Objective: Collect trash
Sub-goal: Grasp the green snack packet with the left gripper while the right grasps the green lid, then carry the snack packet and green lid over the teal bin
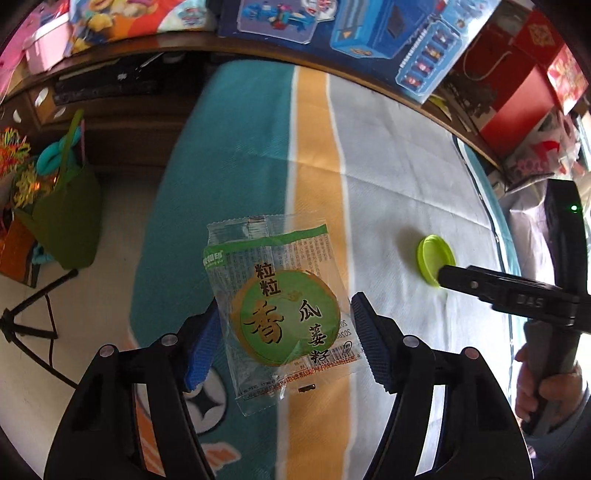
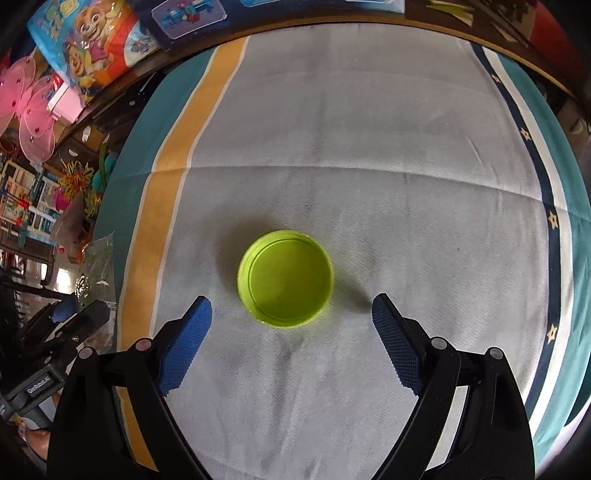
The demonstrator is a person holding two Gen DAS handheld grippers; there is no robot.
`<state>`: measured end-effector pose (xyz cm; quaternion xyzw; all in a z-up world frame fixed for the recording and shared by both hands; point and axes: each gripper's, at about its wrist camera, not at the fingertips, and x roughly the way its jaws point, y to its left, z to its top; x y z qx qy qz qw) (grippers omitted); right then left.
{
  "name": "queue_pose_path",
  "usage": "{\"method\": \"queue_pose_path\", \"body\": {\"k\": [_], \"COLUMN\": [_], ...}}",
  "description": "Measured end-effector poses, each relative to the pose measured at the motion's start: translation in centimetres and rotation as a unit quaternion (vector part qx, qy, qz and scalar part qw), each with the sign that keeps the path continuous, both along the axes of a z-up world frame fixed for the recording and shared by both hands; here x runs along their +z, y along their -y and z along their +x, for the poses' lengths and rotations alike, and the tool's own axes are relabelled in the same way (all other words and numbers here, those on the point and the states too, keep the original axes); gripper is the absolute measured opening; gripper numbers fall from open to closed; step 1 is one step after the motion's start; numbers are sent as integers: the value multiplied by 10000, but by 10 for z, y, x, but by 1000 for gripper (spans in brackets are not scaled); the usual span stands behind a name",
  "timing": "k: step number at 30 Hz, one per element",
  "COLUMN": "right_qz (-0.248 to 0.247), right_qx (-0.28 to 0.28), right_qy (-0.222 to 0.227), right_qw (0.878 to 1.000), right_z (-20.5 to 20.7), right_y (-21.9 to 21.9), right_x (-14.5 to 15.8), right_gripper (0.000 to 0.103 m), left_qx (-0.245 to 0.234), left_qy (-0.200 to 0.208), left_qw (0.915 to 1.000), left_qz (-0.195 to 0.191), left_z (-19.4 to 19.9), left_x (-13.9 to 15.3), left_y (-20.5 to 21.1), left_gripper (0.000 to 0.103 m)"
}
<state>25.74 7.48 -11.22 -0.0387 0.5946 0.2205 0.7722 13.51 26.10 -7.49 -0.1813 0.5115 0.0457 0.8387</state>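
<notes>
A clear snack wrapper with a green round label hangs above the striped bed cover. My left gripper is shut on it, a blue pad against each side edge. A lime green lid lies rim up on the grey part of the cover. My right gripper hovers over it, open, a pad on either side and nothing between them. In the left wrist view the lid lies at the right, with a right gripper finger over its near edge. The wrapper also shows at the left edge of the right wrist view.
A green bag with colourful toys stands on the floor left of the bed, beside a tripod. Toy boxes and a red box line the far side. A hand grips the right tool's handle.
</notes>
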Motion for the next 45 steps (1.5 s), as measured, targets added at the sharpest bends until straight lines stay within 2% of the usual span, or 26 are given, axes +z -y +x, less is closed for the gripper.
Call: {"method": "queue_pose_path", "body": {"k": [1,7,9,12,15,23,37,45], "right_qz": [-92,-636,-786,-747,-489,91,730,951], "right_qx": [45,416,578,356,73,-715,-1798,-2313], "right_qy": [124,735,987,826,619,577,642,862], "right_qw": [9999,9944,9903,9931,9969,9957,9789,9644], "right_z": [-1,-7,-13,-11,-6,-14,-44,-57], "right_y": [-4,-20,-22,-9,15,92,239,321], "right_x": [-1,-2,-2,-1,6,41,73,85], "right_gripper": [84,67,53,53,53,53,53,54], "left_qx": [40,46,21,-44,-164,-550,-1468,-2180], "left_qy": [-10,-4,7,50,94,196,406,454], "left_qw": [10000,9999,9999,9999,9997,9983,9876,9733], "left_qz": [-10,-93,-122,-147,-132,16,371,562], "left_z": [-4,-9,-6,-4,-2,8,27,45], "left_x": [0,0,0,1,4,15,49,60], "left_y": [-3,-4,0,5,16,57,165,252], "left_gripper": [69,69,69,69,69,69,69,69]}}
